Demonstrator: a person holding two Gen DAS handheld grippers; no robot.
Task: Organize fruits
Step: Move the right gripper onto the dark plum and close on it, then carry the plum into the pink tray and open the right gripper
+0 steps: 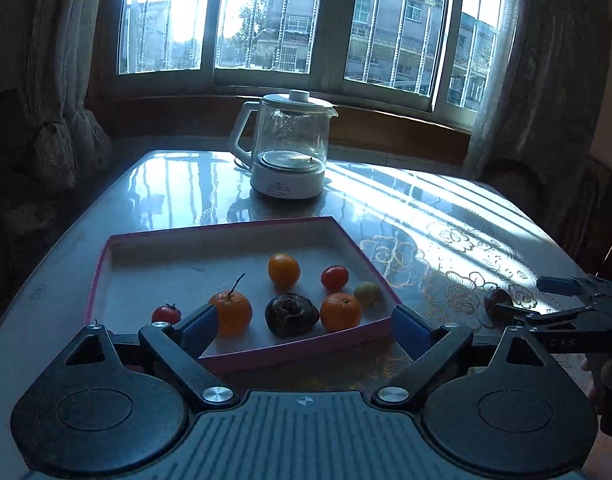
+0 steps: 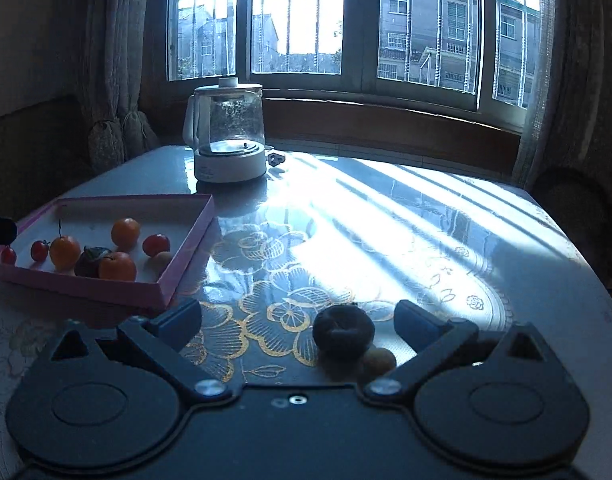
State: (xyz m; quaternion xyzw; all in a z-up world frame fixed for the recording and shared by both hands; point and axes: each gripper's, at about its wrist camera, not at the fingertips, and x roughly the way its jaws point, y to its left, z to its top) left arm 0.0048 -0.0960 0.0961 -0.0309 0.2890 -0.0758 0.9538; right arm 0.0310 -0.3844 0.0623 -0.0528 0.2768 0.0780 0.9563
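Note:
A pink-rimmed tray (image 1: 241, 227) (image 2: 193, 232) holds oranges (image 1: 283, 271), cherry tomatoes (image 1: 334, 278), a dark fruit (image 1: 291, 315) and a pale one (image 1: 366, 294). My left gripper (image 1: 304, 322) is open, its fingers astride the tray's near corner, holding nothing. My right gripper (image 2: 297, 322) is open on the table to the tray's right; a dark round fruit (image 2: 343, 332) lies between its fingers, nearer the right one, with a small pale fruit (image 2: 378, 362) just behind it. The right gripper (image 1: 522, 300) and that dark fruit (image 1: 497, 300) show in the left wrist view.
A glass kettle (image 1: 287, 146) (image 2: 229, 134) on a white base stands at the table's far side, a plug (image 2: 274, 159) beside it. The glossy table (image 2: 426, 220) has a gold flower pattern. Window and curtains lie behind.

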